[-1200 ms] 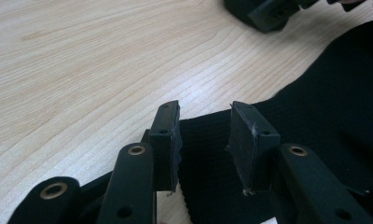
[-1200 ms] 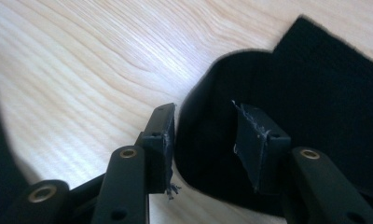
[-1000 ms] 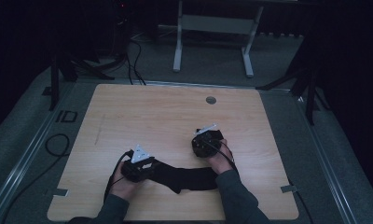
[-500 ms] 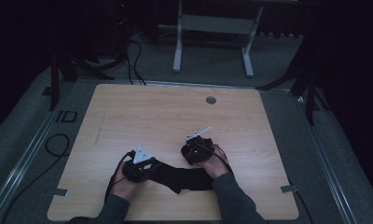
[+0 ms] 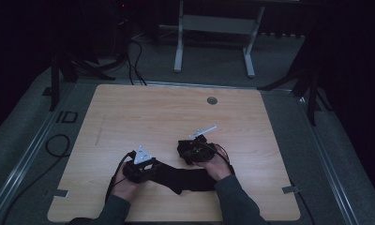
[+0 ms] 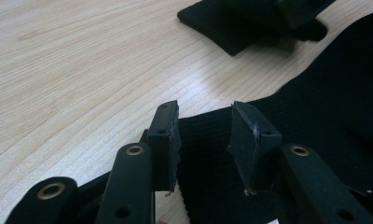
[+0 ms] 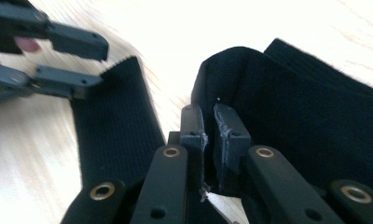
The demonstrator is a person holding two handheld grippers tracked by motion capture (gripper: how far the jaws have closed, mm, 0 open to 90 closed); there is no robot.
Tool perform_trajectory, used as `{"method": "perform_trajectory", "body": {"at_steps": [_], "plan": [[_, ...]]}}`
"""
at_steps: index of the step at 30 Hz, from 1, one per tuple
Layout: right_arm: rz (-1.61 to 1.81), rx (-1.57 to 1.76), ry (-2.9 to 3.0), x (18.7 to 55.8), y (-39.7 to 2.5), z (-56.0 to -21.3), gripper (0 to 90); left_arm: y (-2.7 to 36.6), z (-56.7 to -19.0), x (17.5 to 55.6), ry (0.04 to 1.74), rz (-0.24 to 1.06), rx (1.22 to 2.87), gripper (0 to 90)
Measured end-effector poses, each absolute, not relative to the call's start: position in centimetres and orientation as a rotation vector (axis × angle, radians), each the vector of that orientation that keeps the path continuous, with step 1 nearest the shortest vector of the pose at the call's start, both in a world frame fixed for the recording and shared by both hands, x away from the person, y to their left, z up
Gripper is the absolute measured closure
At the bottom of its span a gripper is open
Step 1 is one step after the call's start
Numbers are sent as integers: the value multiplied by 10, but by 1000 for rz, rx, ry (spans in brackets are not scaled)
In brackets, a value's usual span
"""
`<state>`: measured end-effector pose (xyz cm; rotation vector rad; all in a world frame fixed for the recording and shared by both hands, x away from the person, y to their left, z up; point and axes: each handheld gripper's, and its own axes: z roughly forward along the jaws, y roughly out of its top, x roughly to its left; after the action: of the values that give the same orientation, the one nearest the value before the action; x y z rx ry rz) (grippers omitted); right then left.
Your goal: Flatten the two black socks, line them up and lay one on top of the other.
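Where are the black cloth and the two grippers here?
black cloth (image 5: 188, 177), high view, its middle.
left gripper (image 6: 203, 128), left gripper view, between its open jaws.
right gripper (image 7: 208, 123), right gripper view, jaws pinching cloth.

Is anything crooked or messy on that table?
Yes: the black ribbed knit cloth lies crumpled rather than flat on the pale wooden table. The right tool pinches a raised fold of it; the left tool stands open over its edge.

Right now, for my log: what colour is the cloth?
Black, ribbed knit cloth; right gripper view shows it best.
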<state>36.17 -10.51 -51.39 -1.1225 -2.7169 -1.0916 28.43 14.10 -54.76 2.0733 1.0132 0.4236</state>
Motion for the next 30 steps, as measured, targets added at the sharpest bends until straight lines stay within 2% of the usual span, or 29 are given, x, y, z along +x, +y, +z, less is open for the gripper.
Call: {"method": "perform_trajectory", "body": {"at_steps": [8,30], "plan": [[-1248,-1171,-2660,353,-127,-493,828,140,-548,284,1006,424,2079,627],[-1405,-1503,-2618,338,-213,-494,826,138,-548,285,1003,421,2082,617]]}}
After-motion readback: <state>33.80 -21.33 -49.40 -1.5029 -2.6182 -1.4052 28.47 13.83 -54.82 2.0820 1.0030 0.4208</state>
